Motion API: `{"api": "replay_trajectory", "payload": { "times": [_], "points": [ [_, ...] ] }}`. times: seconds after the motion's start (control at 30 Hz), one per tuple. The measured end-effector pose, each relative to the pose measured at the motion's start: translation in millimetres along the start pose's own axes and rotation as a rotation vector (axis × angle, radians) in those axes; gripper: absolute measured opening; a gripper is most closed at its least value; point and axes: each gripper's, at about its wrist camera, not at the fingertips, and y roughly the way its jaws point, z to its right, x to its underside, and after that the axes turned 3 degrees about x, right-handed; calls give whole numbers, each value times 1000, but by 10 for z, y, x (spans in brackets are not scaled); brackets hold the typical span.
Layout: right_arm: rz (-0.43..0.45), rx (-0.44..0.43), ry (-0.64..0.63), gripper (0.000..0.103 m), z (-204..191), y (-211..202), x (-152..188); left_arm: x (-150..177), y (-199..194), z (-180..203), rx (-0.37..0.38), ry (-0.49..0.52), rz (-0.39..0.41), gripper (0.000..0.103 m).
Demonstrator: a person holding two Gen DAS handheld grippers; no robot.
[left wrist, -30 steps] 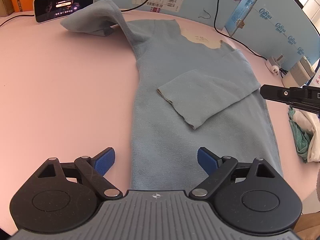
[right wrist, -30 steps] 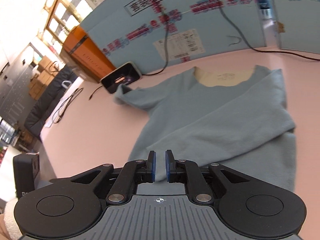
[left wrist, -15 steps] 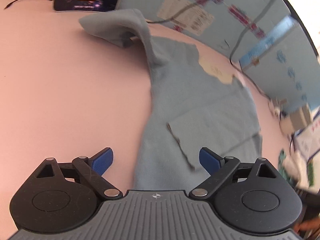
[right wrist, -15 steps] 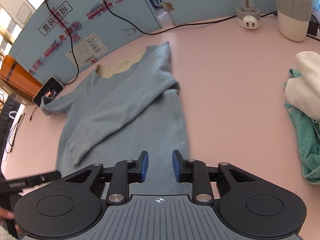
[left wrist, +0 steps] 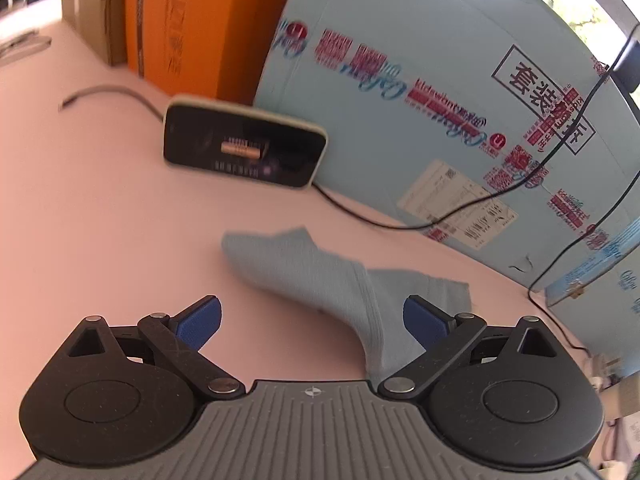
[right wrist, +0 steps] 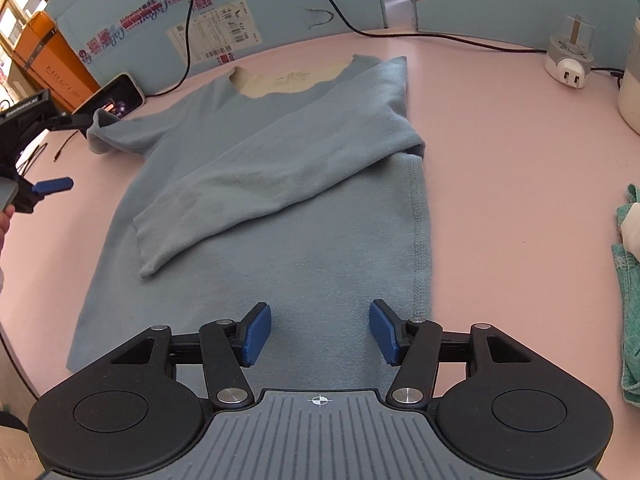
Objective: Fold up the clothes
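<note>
A blue-grey sweater (right wrist: 280,200) lies flat on the pink table (right wrist: 500,160), its right sleeve (right wrist: 280,164) folded across the chest. The other sleeve (left wrist: 320,276) stretches out toward the phone, crumpled at its end. My left gripper (left wrist: 312,320) hovers over that sleeve with its jaws wide and still opening; the cloth lies between the blue pads (left wrist: 200,320) but is not pinched. In the right wrist view the left gripper (right wrist: 64,154) shows at the far left beside the sleeve end. My right gripper (right wrist: 318,330) is over the sweater's lower body, jaws opening, nothing held.
A phone (left wrist: 244,146) leans against the blue panel wall (left wrist: 440,60), with an orange box (left wrist: 192,20) beside it. Black cables (left wrist: 380,220) run along the back. A white plug adapter (right wrist: 568,60) and green and white cloths (right wrist: 628,280) sit at the right.
My left gripper has swung from the sweater's body up to the outstretched sleeve near the phone. The right gripper's jaws have spread from nearly shut to well apart, and it has dipped toward the hem.
</note>
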Motion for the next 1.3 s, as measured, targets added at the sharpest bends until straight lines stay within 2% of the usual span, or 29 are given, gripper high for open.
{"api": "replay_trajectory", "payload": {
  "times": [0.13,0.2,0.23,0.27,0.37,0.4,0.53,0.67,0.8,0.97,1.17,1.23,1.3],
  "points": [
    [2,-5,1,68,-35,9,9,-322,66,274,-57,291,95,98],
    [3,-3,-5,73,-61,15,11,-416,176,402,-66,409,101,94],
    [3,-3,-8,75,-75,21,11,-452,252,444,-67,444,87,94],
    [4,-2,-9,77,-85,25,13,-474,329,471,-71,463,70,90],
    [10,-1,-8,80,-104,32,22,-432,519,494,-74,495,-13,57],
    [12,-2,-3,81,-103,34,25,-377,557,500,-71,506,-43,54],
    [19,-10,14,84,-93,42,28,-39,566,502,-56,568,-110,54],
    [16,-17,12,90,-102,65,11,249,589,429,-108,654,-151,54],
    [2,-13,-19,98,-164,105,-16,336,594,278,-125,647,-163,54],
    [-6,-7,-45,100,-202,124,-18,359,543,185,-144,646,-149,55],
    [-4,-10,-44,101,-197,124,-7,345,439,137,-229,679,-74,55],
    [-2,-11,-42,101,-194,123,2,319,436,104,-235,675,-70,51],
    [0,-13,-41,102,-194,128,6,294,434,72,-239,670,-66,35]
  ]
}}
